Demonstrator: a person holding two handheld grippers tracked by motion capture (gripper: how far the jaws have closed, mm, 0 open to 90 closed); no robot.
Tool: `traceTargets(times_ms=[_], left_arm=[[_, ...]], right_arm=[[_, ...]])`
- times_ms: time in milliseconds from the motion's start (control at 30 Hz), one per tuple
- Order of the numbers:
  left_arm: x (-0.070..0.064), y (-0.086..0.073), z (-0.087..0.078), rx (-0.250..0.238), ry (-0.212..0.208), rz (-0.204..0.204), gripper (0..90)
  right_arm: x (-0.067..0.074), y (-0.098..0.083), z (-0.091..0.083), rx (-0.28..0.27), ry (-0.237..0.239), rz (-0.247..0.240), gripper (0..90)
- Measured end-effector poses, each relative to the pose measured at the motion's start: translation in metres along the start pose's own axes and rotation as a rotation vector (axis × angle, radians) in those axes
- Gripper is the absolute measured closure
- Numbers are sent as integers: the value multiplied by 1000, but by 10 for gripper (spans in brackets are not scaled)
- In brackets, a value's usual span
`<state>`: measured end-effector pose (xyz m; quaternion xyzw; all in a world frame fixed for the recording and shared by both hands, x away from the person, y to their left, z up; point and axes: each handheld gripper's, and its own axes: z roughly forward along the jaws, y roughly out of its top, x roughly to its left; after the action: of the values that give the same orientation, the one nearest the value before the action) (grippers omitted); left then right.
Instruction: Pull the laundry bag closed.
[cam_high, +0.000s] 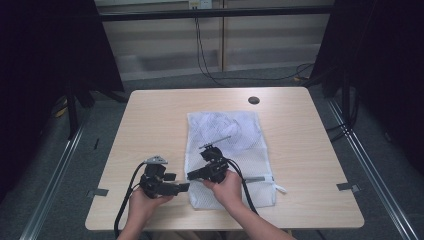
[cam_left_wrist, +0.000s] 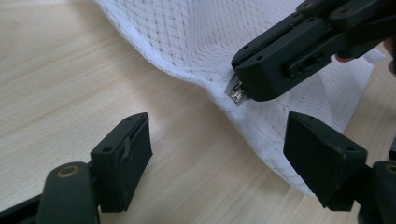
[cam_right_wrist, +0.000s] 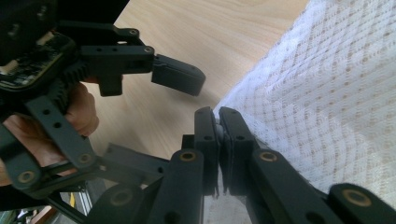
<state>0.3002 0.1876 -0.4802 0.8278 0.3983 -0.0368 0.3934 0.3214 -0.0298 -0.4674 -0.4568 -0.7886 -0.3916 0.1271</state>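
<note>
A white mesh laundry bag (cam_high: 235, 150) lies flat in the middle of the wooden table (cam_high: 150, 125), with a patterned garment showing through its far half. My right gripper (cam_high: 194, 175) is shut on a small metal tab (cam_left_wrist: 237, 92) at the bag's near left edge, apparently the zipper pull. In the right gripper view its jaws (cam_right_wrist: 219, 122) are pressed together against the mesh (cam_right_wrist: 327, 102). My left gripper (cam_high: 182, 187) sits just left of the bag, open. Its own view puts the open jaws (cam_left_wrist: 222, 156) astride the bag's edge (cam_left_wrist: 261, 126), touching nothing.
A zipper line (cam_high: 260, 178) with a white pull cord (cam_high: 280, 189) runs along the bag's near right side. A round cable hole (cam_high: 253, 100) sits at the table's back. Bare wood lies left and right of the bag. Cables trail on the floor behind.
</note>
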Motion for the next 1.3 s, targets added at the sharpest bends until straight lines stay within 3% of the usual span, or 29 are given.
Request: traceTargets(times_ms=[167,700,933,1067,1300], left_arm=[[-1,1,4,-1,-20,12,294],[-5,2,14,-13,-59,-20,546],[-6,2,13,-8,-49,-20,802],[-5,2,11,-10,-56,-35,858],[-6,3,9,-13,-68,-61,877]], right_arm=[[1,0,0,-2,-1,-1,867],[3,1,-3,-20,8,-16,867],[3,1,-4,-26,7,-21,868],[3,1,-5,-20,2,-18,870],[1,0,-8,-17,-6,-17,873]])
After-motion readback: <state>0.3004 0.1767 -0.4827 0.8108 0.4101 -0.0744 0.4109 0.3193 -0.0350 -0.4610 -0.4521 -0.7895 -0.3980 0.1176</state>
